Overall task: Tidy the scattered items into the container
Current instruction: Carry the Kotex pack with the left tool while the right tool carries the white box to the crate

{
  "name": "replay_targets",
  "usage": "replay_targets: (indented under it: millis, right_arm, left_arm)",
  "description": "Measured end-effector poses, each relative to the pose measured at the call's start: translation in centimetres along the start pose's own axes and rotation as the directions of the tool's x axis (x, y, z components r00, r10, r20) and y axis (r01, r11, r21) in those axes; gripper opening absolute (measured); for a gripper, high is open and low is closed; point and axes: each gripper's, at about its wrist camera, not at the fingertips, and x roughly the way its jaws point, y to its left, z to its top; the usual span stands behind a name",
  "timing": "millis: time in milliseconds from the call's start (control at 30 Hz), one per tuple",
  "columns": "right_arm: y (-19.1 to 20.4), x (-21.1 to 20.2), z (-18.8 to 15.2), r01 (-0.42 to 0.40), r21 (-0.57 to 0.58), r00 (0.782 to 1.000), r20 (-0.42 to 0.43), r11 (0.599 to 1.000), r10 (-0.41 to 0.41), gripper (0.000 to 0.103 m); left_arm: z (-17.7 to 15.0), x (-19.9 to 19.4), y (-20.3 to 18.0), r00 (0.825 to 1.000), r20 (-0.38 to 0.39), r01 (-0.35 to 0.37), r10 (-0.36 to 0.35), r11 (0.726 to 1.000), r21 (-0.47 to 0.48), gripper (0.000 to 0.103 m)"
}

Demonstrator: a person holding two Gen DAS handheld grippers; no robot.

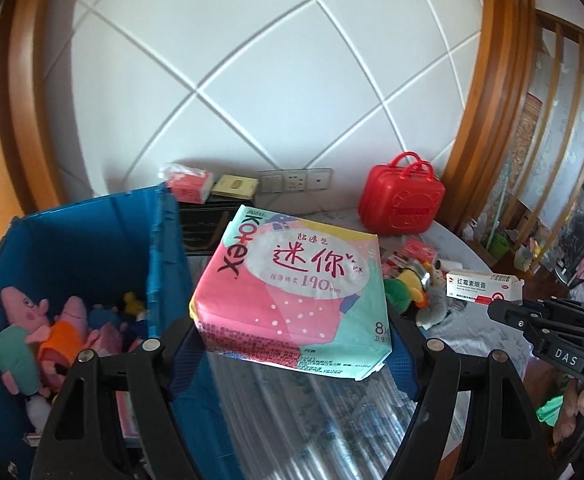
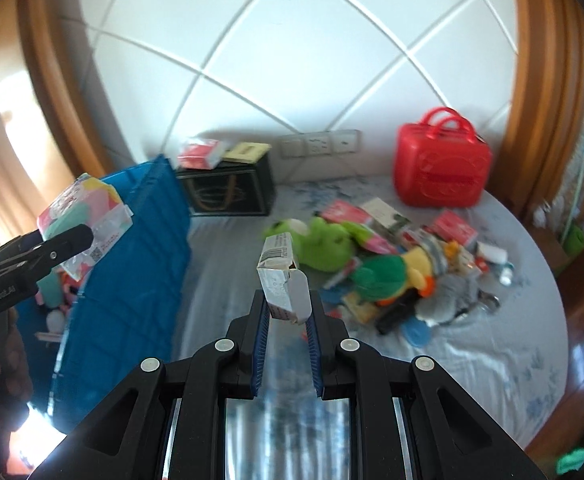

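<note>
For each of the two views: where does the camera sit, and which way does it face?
Left wrist: on the left gripper, looking past its pad pack to the blue bin; right gripper and a hand show.
Right wrist: on the right gripper, looking past its small box to the pile.
Shared: bin, red case.
</note>
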Motion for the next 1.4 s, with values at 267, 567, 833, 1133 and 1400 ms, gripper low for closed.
replay_targets:
  millis: [267,567,833,1133,1400]
  right_arm:
    - [7.8,1.0,0.8,-0.084,-0.091,0.996,-0.007,0.992,0.083,0.018]
    - [17.1,3.0,1.3,-0.192,-0.177,0.981,-0.044,0.965,0.187,0.018]
    - [24.2,3.8,1.0,-0.264,-0.247,0.965,-0.071,0.932,0.254,0.018]
    - [29.5,5.3,-0.8,-0.325,-0.308,0.945,-0.151,0.894,0.292,0.018]
    - [32.3,6.7,-1.8,-0.359,-0.338,0.93,-0.209,0.87,0.302,0.018]
  left_arm:
    - [-1.5,-3.4,7.5,0.995,0.009,-0.103,0.104,0.992,-0.066,0.077]
    - [-4.6,-6.5,14.7,0.984,-0.01,-0.175,0.176,0.975,-0.136,0.077]
    - [-6.4,-8.0,19.4,0.976,-0.035,-0.219,0.216,0.96,-0.175,0.077]
    - [-7.9,-9.9,22.6,0.96,-0.051,-0.281,0.276,0.938,-0.205,0.077]
    - [-9.4,-11.2,25.3,0.946,-0.073,-0.324,0.316,0.914,-0.243,0.077]
